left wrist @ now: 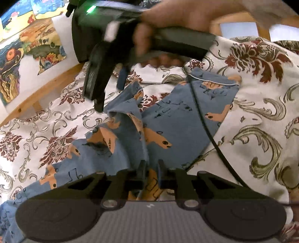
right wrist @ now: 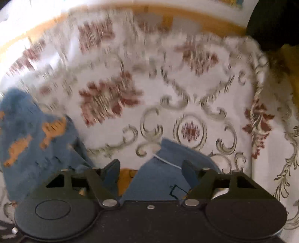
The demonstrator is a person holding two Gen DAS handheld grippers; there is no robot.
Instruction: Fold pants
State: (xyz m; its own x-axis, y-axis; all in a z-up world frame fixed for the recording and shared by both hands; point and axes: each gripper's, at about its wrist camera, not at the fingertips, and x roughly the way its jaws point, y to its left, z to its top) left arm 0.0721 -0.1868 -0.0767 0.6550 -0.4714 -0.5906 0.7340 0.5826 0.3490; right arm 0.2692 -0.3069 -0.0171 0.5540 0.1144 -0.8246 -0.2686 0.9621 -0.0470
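Observation:
Blue pants point(left wrist: 177, 119) printed with orange dogs lie crumpled on a floral bedspread point(left wrist: 261, 104). In the left wrist view my left gripper point(left wrist: 151, 168) is shut on a bunched fold of the pants at the near edge. A hand point(left wrist: 177, 16) holds my right gripper point(left wrist: 110, 95) above the pants' far left part, fingers pointing down. In the blurred right wrist view my right gripper point(right wrist: 150, 172) stands open, its fingers wide apart over a blue hem with white piping. More of the pants point(right wrist: 28, 134) lies to the left.
A wooden bed frame point(left wrist: 46, 89) runs along the bedspread's far left side below a wall with colourful pictures point(left wrist: 18, 56). A black cable point(left wrist: 205, 121) crosses the pants. A wooden rail point(right wrist: 214, 24) borders the bedspread point(right wrist: 196, 93) at the far end.

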